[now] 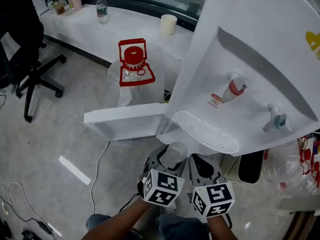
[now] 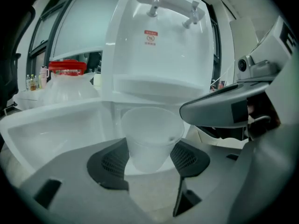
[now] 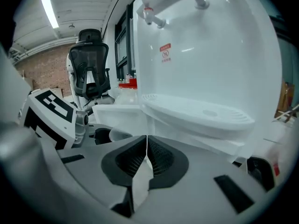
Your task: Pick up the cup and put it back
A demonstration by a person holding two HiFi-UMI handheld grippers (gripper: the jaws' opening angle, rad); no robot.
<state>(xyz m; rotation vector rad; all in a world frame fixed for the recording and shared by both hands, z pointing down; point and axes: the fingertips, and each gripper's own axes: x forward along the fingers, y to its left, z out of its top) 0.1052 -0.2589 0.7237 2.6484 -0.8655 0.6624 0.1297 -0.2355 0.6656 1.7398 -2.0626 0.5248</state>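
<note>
Left tongs: the left gripper (image 2: 150, 158) has its jaws wide apart, and both dark pads (image 2: 111, 163) lie against the sides of the cup, so it holds the cup.
Cup: the cup (image 2: 150, 133) is of milky plastic and stands upright with the mouth up, between the left jaws.
Cup place: in the head view it is at about 8 o'clock from the drip tray (image 1: 207, 132), just beside the tray's front edge.
Under the cup: I cannot tell if the bottom rests on the white surface below it or hangs just over it.
Right tongs: the right gripper (image 3: 146, 158) has its jaws pressed together with nothing between them. In the head view it is at 3 o'clock from the left gripper, just beside it.
Dispenser: the white water dispenser (image 1: 250, 59) has a red tap (image 1: 235, 88) and a blue tap (image 1: 278, 120) above the drip tray.
White flap: a white flap (image 1: 125, 120) sticks out at 9 o'clock from the drip tray.
Jug: a clear water jug (image 1: 134, 59) with a red cap stands at 12 o'clock from the flap.
Counter: a paper cup (image 1: 168, 24) and a small bottle (image 1: 102, 8) stand on it, well apart.
Chair: a black office chair (image 1: 25, 44) is at 9 o'clock from the jug.
</note>
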